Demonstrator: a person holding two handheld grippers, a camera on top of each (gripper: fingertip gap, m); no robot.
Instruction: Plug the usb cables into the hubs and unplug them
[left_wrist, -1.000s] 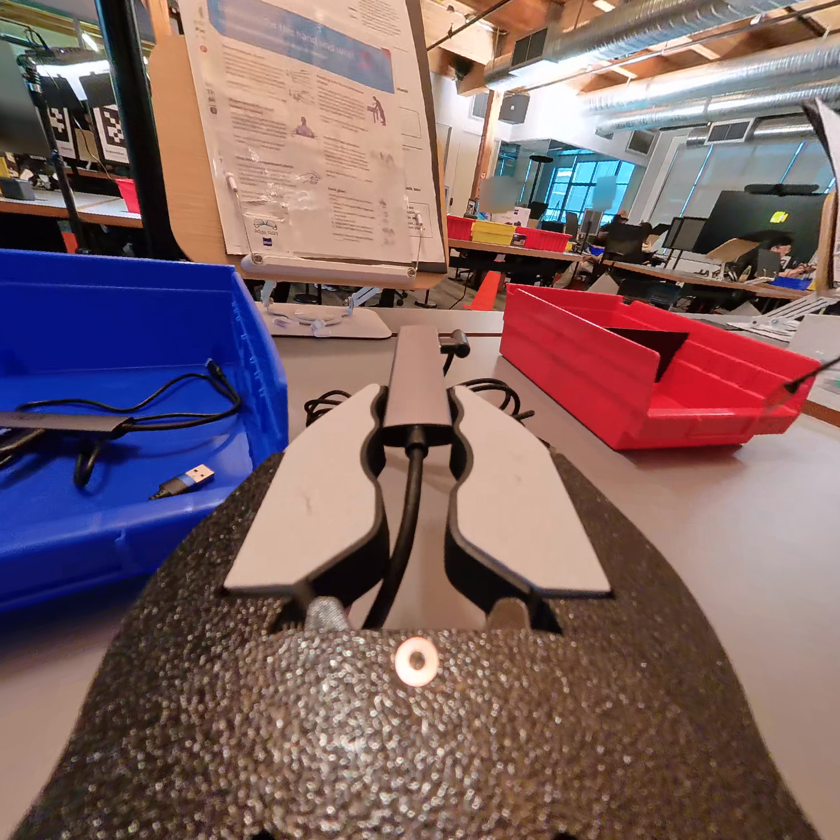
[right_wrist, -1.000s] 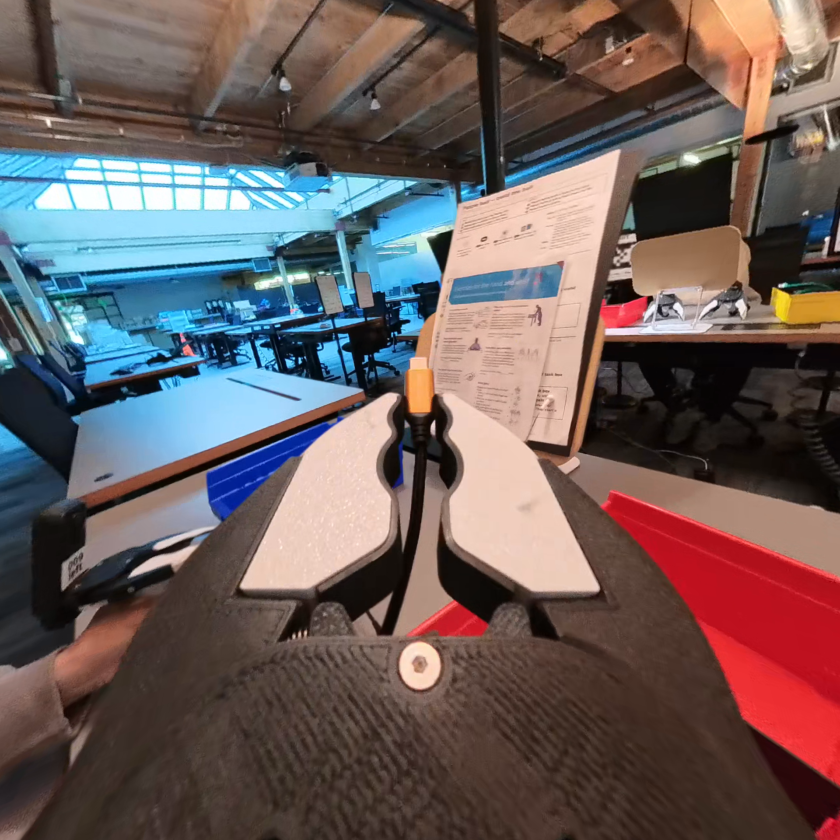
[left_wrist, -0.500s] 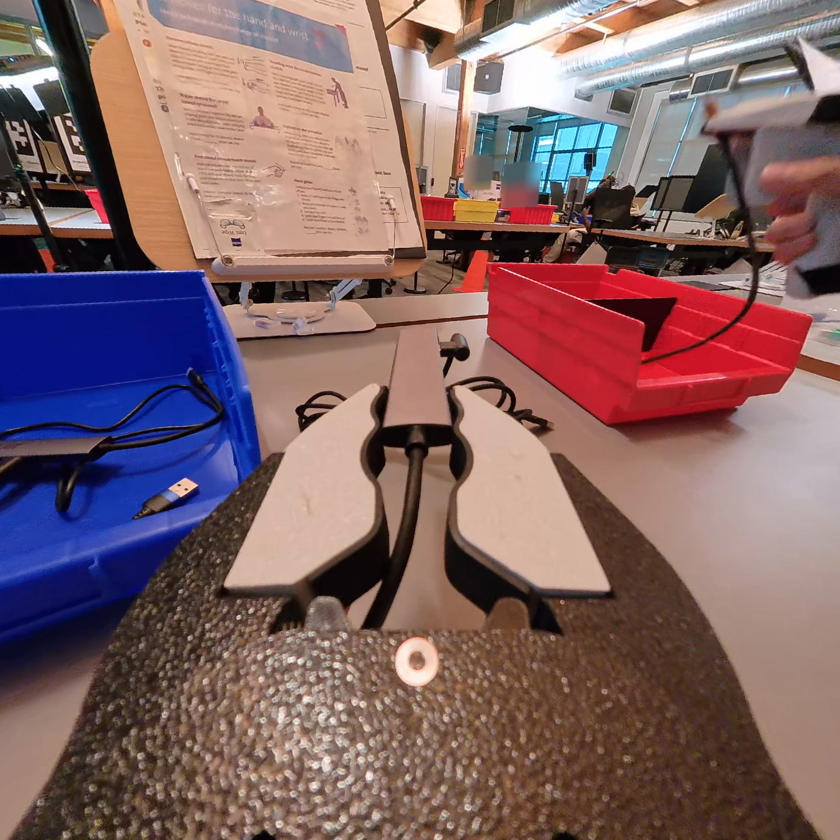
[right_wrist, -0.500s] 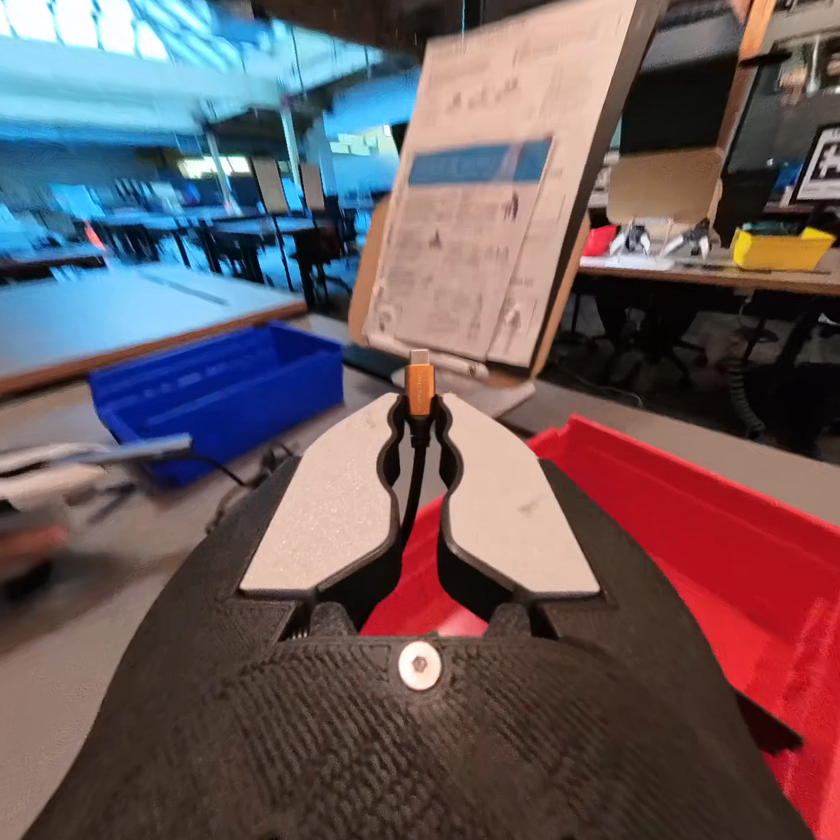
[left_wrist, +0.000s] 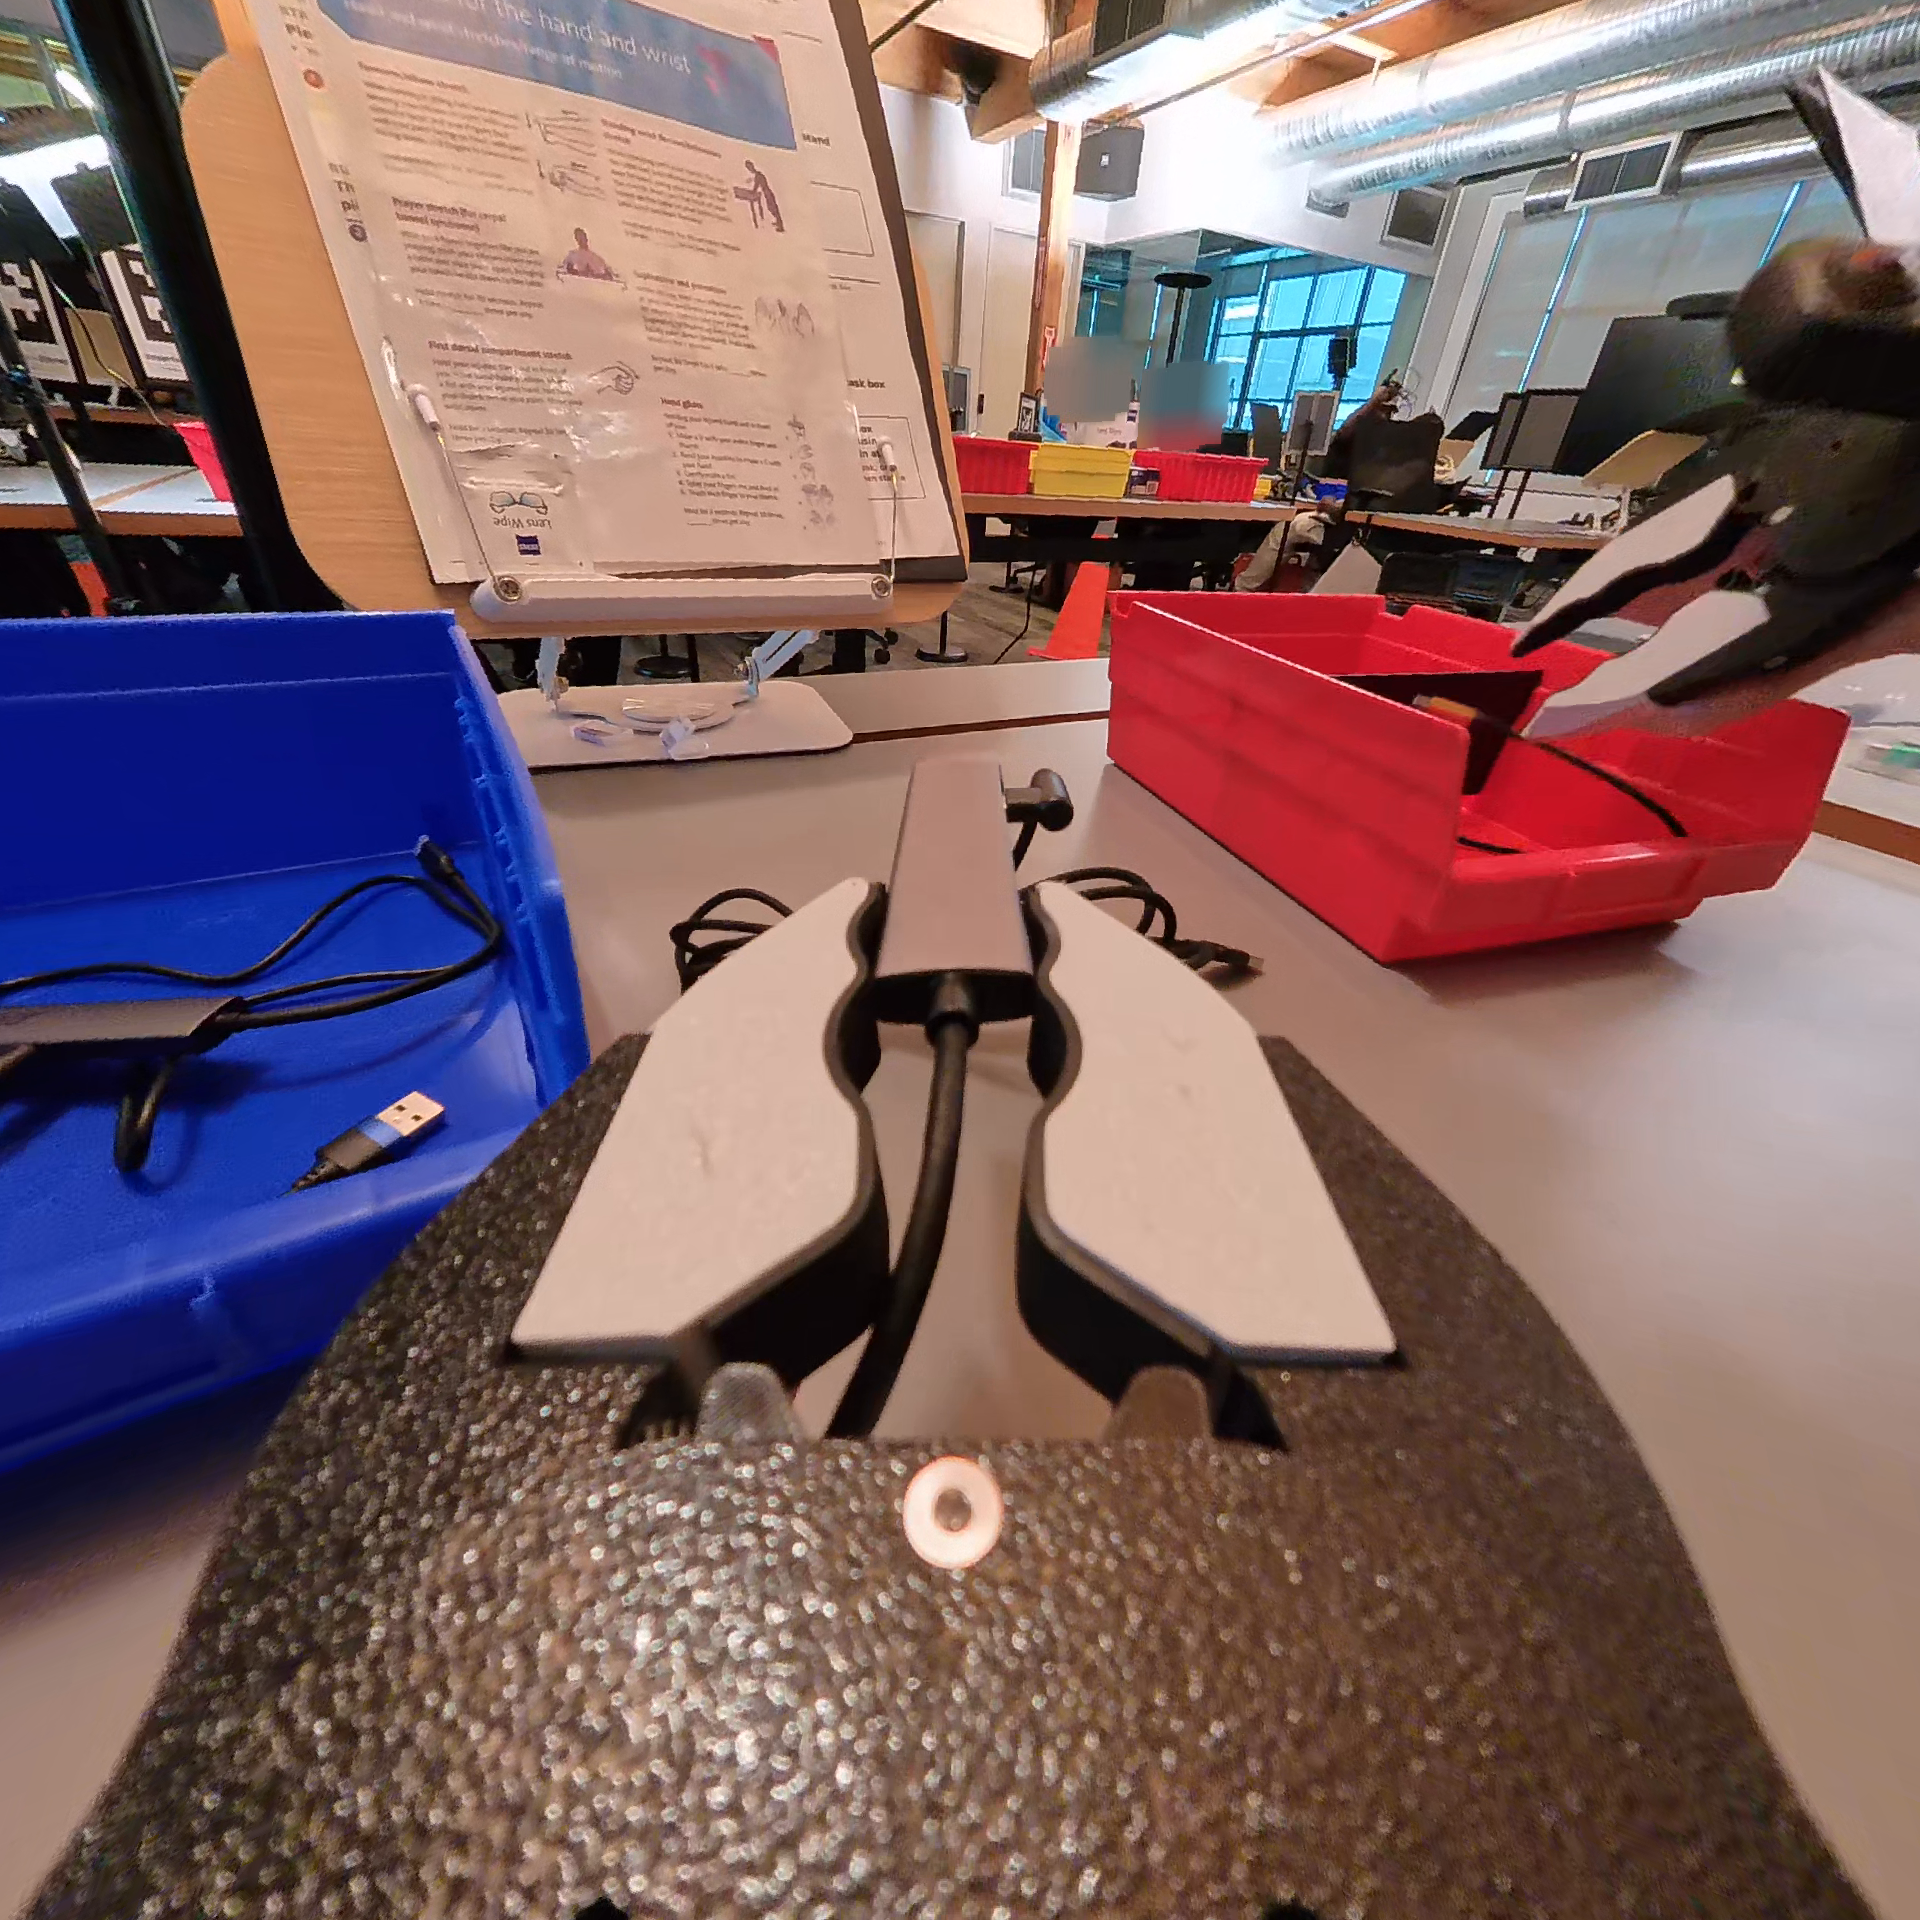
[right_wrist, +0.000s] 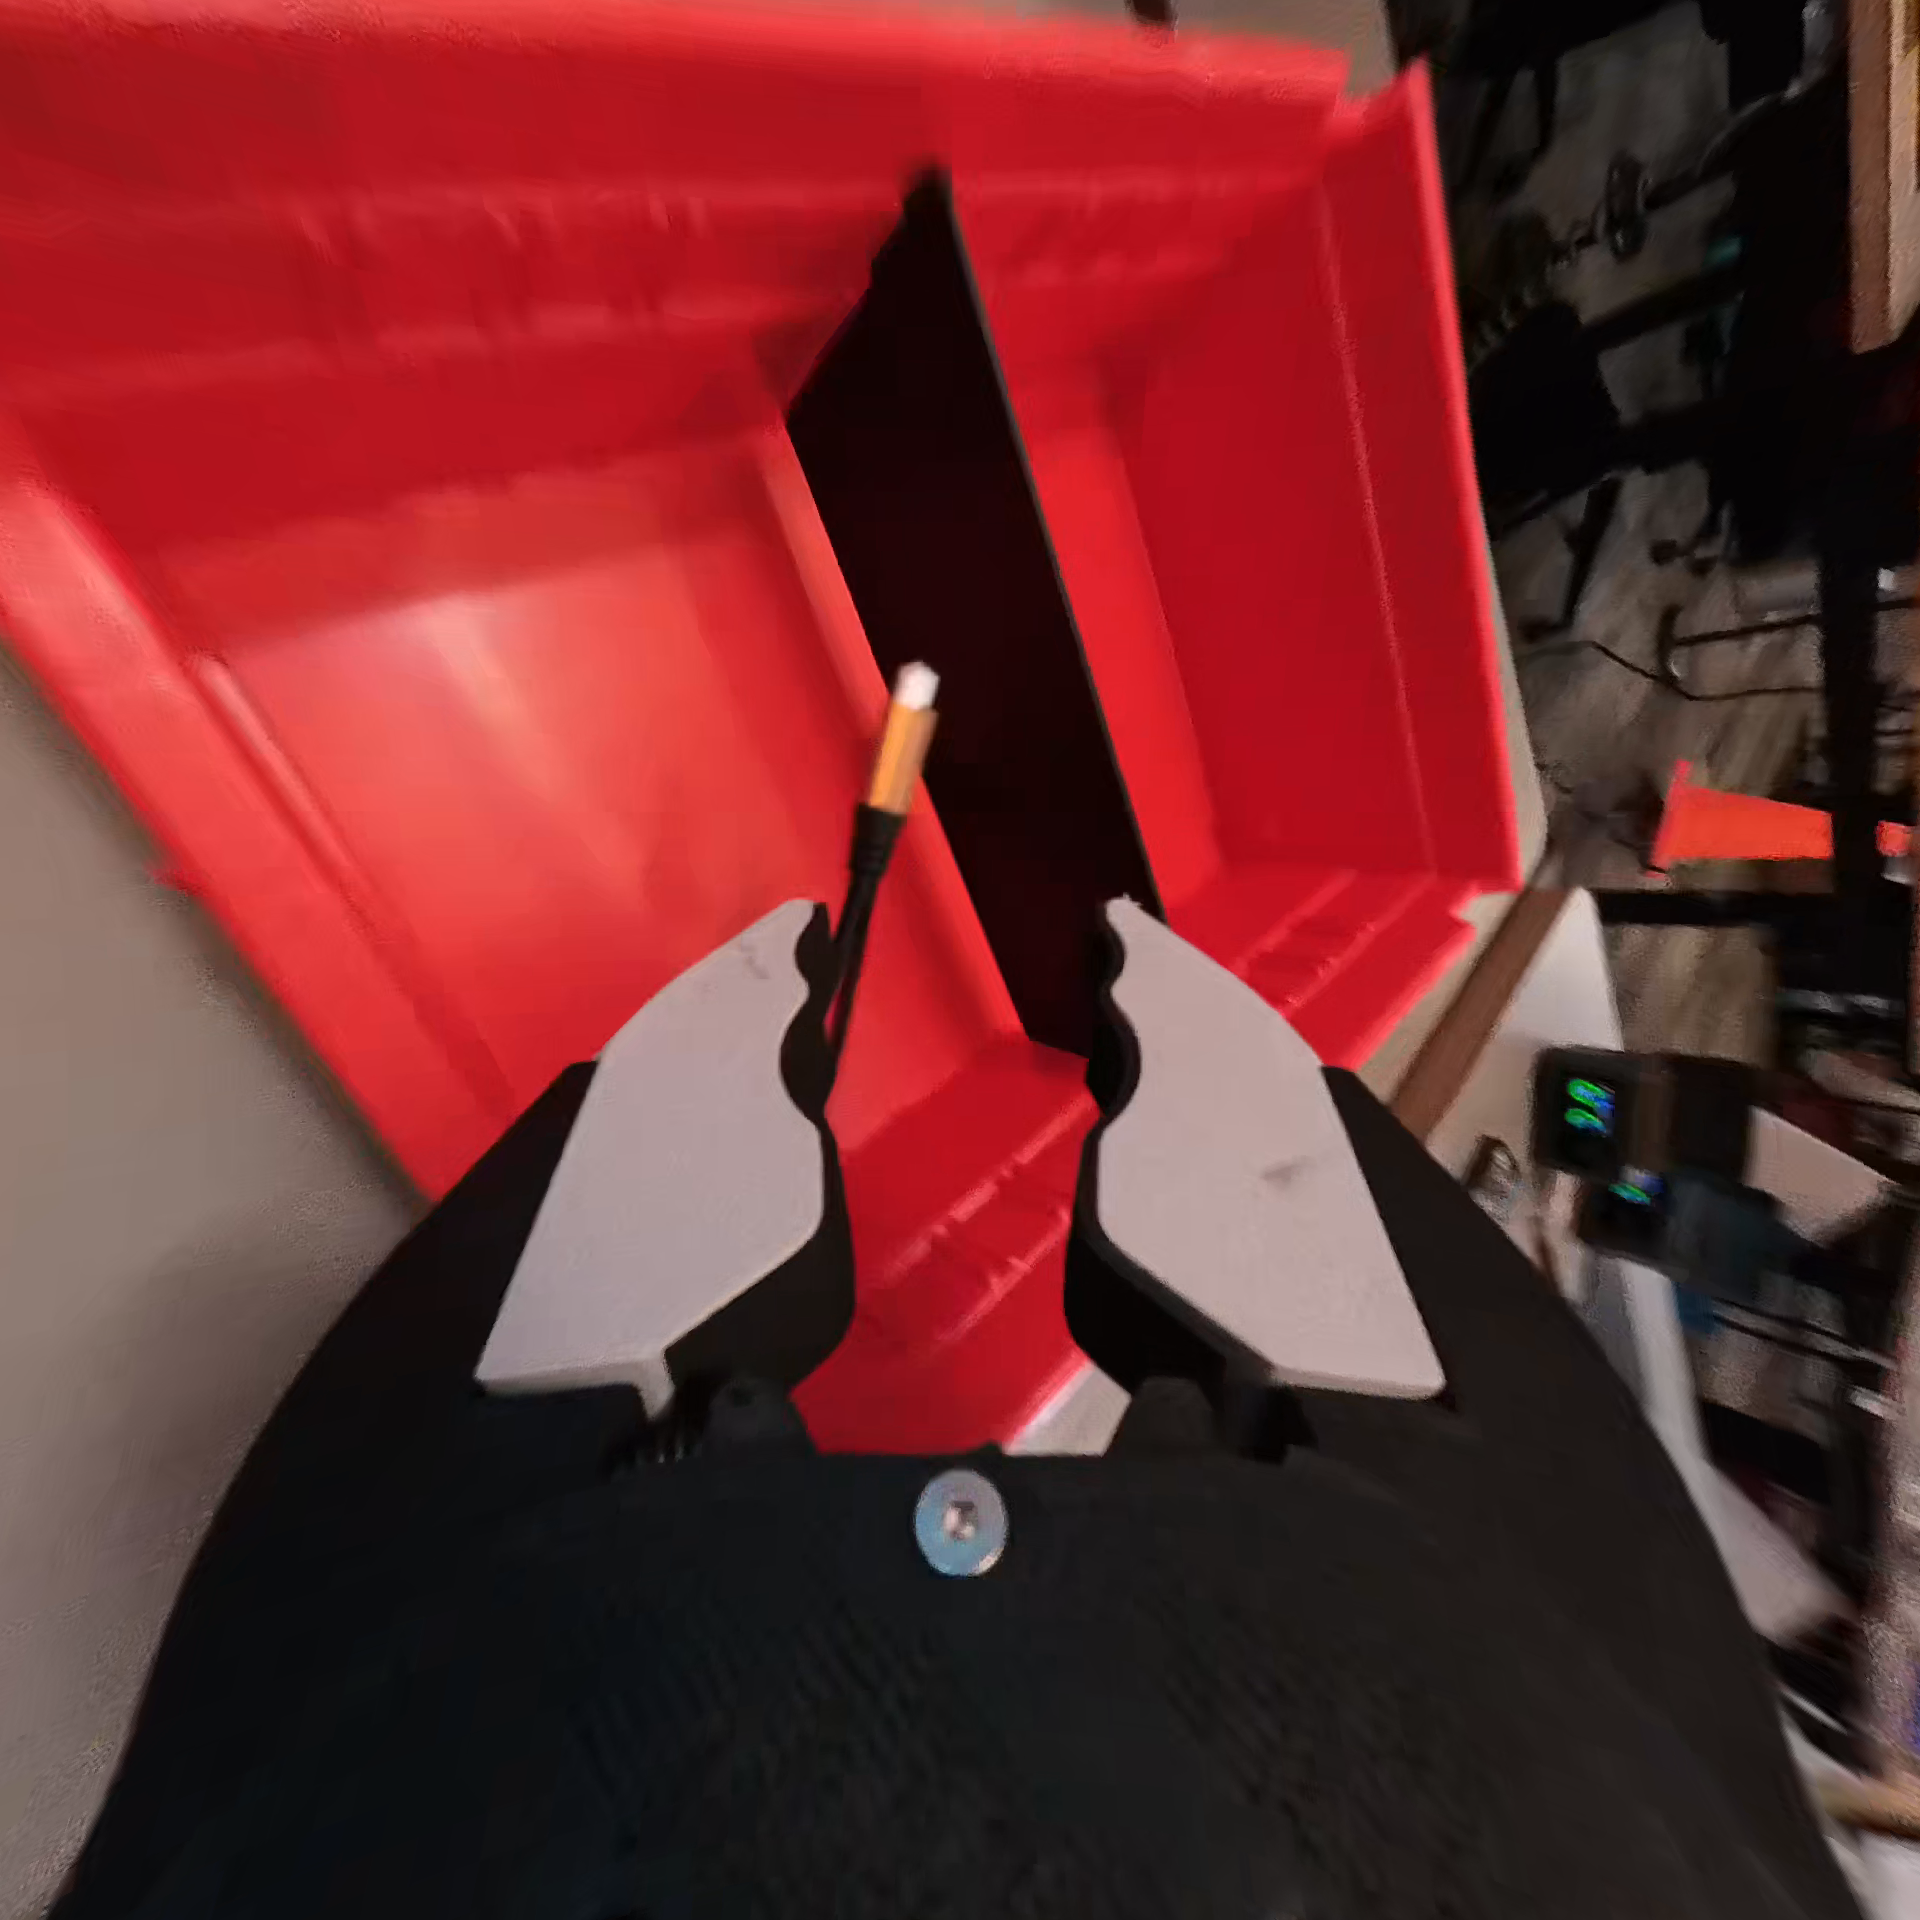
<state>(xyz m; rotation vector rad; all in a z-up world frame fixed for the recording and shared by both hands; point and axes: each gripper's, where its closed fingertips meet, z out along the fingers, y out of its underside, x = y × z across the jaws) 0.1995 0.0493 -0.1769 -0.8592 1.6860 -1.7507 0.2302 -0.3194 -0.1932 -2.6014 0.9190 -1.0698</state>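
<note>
Right hand-held gripper (right_wrist: 956, 920) now spread over red bin (right_wrist: 436, 343), orange-plug cable (right_wrist: 902, 758) released | left hand-held gripper (left_wrist: 951, 904) clamped on hub (left_wrist: 954, 862) | risk: cable snags finger, dragged out.

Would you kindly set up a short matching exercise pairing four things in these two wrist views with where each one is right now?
Things:
1. grey hub
2. orange-tipped cable
3. loose USB plug
4. printed sheet

Places:
A. lying in the blue bin
B. propped on a wooden stand behind the table
C. clamped between the fingers of the left gripper
D. over the red bin, beside one finger of the open right gripper

Pairs: 1-C, 2-D, 3-A, 4-B
</note>
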